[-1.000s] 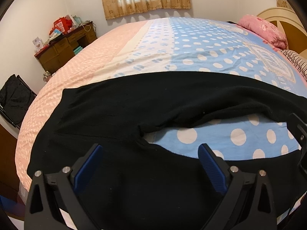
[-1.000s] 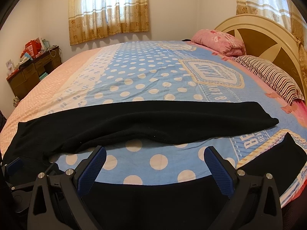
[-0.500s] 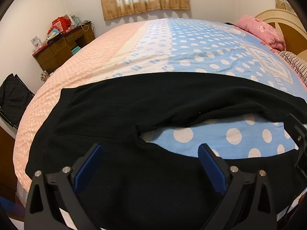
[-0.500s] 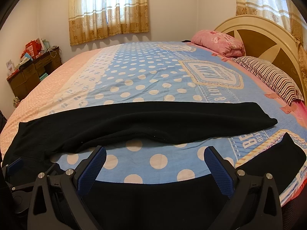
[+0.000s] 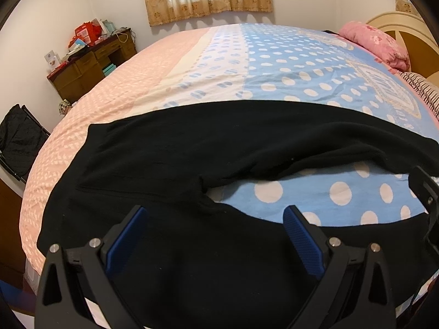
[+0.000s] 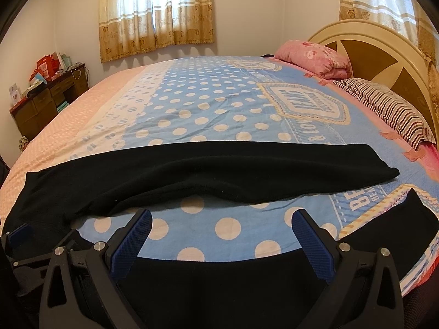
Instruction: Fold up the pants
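Black pants (image 5: pixel 192 148) lie spread flat across the bed, waist to the left and legs running right. In the right wrist view the far leg (image 6: pixel 208 172) ends in a cuff at the right, and the near leg (image 6: pixel 236 285) lies along the bed's front edge. My left gripper (image 5: pixel 214 235) is open above the near leg beside the crotch, nothing between its blue pads. My right gripper (image 6: pixel 221 240) is open above the near leg's upper edge, empty too. Part of the right gripper (image 5: pixel 428 200) shows at the left wrist view's right edge.
The bed (image 6: pixel 219 104) has a pink and blue polka-dot cover. A pink pillow (image 6: pixel 315 57), a striped pillow (image 6: pixel 389 107) and a headboard (image 6: pixel 378 46) sit at the right. A cluttered wooden desk (image 5: pixel 85 65) stands by the far wall. A dark folding chair (image 5: pixel 19 139) is at left.
Both grippers have drifted slightly, so the pants sit a little lower and closer in view. The pants have not moved and both grippers stay open.
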